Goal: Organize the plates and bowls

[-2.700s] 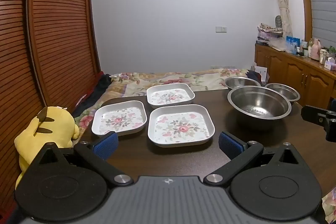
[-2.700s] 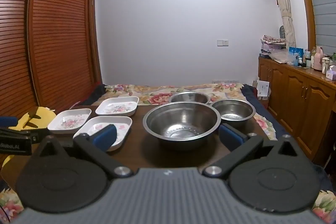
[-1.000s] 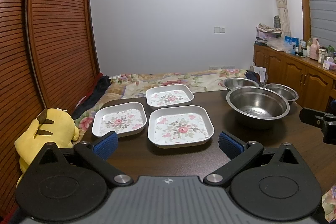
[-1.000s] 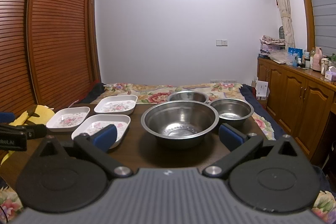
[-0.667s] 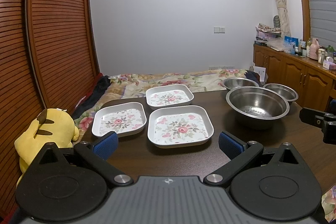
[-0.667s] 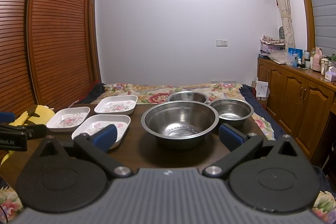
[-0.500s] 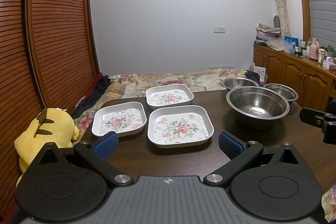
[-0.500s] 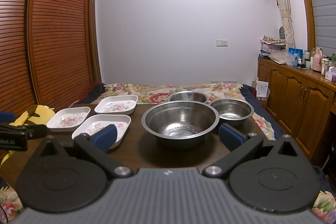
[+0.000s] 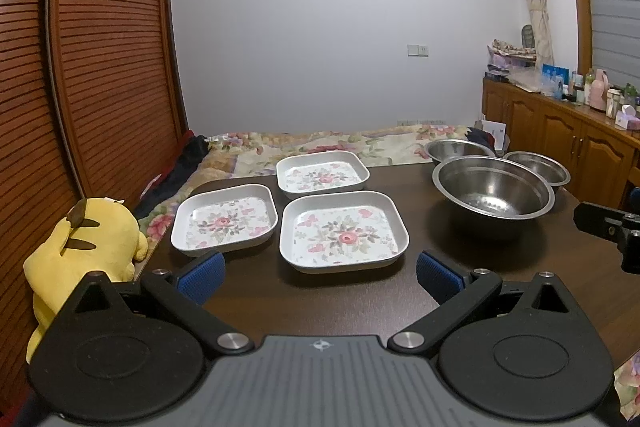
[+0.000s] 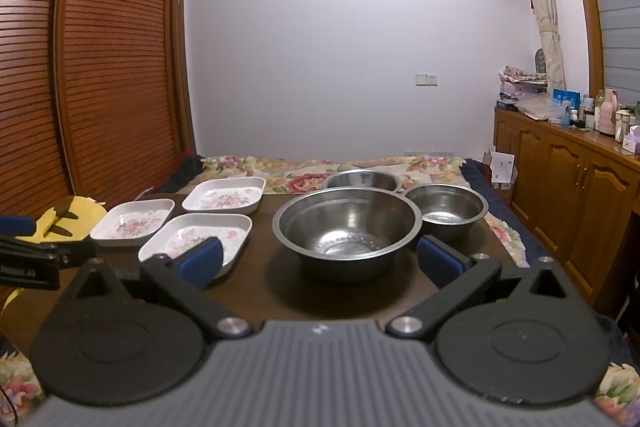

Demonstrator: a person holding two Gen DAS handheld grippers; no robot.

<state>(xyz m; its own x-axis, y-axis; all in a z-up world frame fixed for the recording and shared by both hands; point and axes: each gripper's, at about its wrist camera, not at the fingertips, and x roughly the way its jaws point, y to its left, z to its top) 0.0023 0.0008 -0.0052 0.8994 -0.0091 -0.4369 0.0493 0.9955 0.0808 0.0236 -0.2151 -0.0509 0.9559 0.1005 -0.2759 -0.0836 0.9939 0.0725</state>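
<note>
Three white square floral plates lie on the dark table (image 9: pixel 400 303): the nearest plate (image 9: pixel 343 231), one to its left (image 9: pixel 225 219) and one behind (image 9: pixel 322 175). To their right stand three steel bowls: a large bowl (image 9: pixel 494 193), a smaller bowl (image 9: pixel 538 167) and a rear bowl (image 9: pixel 458 149). My left gripper (image 9: pixel 320 277) is open, just short of the nearest plate. My right gripper (image 10: pixel 320 259) is open in front of the large bowl (image 10: pixel 347 223), with the small bowl (image 10: pixel 446 207) at right and the plates (image 10: pixel 196 239) at left.
A yellow plush toy (image 9: pixel 80 247) sits off the table's left edge. A bed with a floral cover (image 9: pixel 328 143) lies beyond the table. Slatted wooden doors (image 9: pixel 100 67) line the left side, and wooden cabinets (image 9: pixel 560 143) with bottles line the right wall.
Both views have shifted only slightly; the plates and bowls have not moved, and both grippers remain open.
</note>
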